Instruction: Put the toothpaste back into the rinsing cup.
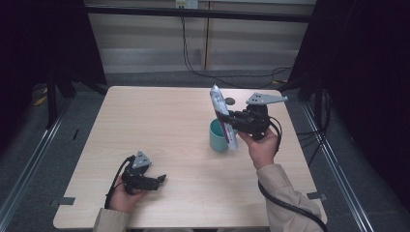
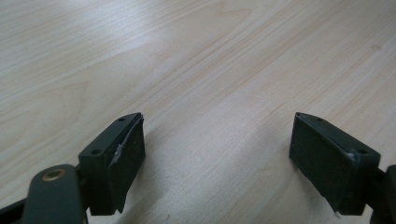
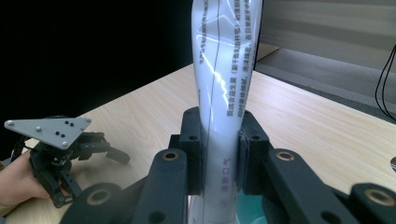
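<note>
Tube (image 1: 222, 117) of white plastic with a purple band and printed lettering, pinched mid-body in my right tool (image 1: 229, 119), hangs at centre right of the high view with its lower end at or just inside the mouth of a teal cup (image 1: 216, 137) on the desk (image 1: 159, 135). In the right gripper view the tube (image 3: 224, 93) rises through the middle of the frame, glossy, soft-sided and slightly dented where the two black jaws of the right tool (image 3: 219, 154) press it from either side; a sliver of the teal cup (image 3: 250, 210) shows under them at the bottom edge. My left tool (image 1: 153, 181) rests low at lower left of the high view, jaws spread and holding nothing, and the left gripper view shows bare wood grain between them. I judge the step in hand to be standing the tube in the cup. To do it well I would keep the tube near upright, centre its lower end over the opening before lowering, and ease the jaws apart only once the cup carries the weight, since a light cup could tip if the tube leans on its rim. A small dark disc (image 1: 230, 101) lies on the desk just beyond, possibly a cap, though I cannot tell
</note>
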Tool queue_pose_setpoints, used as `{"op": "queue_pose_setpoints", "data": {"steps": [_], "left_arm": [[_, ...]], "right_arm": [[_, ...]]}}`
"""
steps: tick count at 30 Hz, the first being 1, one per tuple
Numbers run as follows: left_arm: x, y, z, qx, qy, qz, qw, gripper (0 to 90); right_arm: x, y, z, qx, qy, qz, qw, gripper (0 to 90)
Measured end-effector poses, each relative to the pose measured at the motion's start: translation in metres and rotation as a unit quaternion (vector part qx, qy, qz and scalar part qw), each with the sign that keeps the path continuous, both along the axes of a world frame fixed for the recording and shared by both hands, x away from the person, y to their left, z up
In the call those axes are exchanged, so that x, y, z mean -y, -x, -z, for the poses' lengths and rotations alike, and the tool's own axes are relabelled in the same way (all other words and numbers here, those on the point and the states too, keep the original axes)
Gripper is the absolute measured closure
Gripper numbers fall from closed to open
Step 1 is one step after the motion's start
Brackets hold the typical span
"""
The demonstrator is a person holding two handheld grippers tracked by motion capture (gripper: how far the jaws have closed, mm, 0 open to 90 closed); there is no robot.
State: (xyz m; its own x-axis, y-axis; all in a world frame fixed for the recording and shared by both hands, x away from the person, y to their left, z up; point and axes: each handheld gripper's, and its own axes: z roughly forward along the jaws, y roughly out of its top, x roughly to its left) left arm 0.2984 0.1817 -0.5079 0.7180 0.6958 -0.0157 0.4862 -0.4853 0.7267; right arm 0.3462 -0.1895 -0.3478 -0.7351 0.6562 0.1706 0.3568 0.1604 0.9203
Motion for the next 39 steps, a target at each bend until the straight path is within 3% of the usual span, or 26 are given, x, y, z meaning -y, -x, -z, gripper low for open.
{"op": "queue_pose_setpoints", "data": {"steps": [21,29,39], "left_arm": [[0.000,0.000,0.000,0.000,-0.001,0.002,1.0000,18.0],[0.000,0.000,0.000,0.000,-0.002,0.002,1.0000,18.0],[0.000,0.000,0.000,0.000,-0.001,0.004,1.0000,18.1]], "right_arm": [[0.008,-0.013,-0.007,0.020,-0.033,0.024,0.9989,75.9],[0.007,-0.019,-0.013,0.031,-0.026,0.032,0.9987,75.9],[0.008,-0.025,-0.016,0.035,-0.032,0.041,0.9980,75.9]]}}
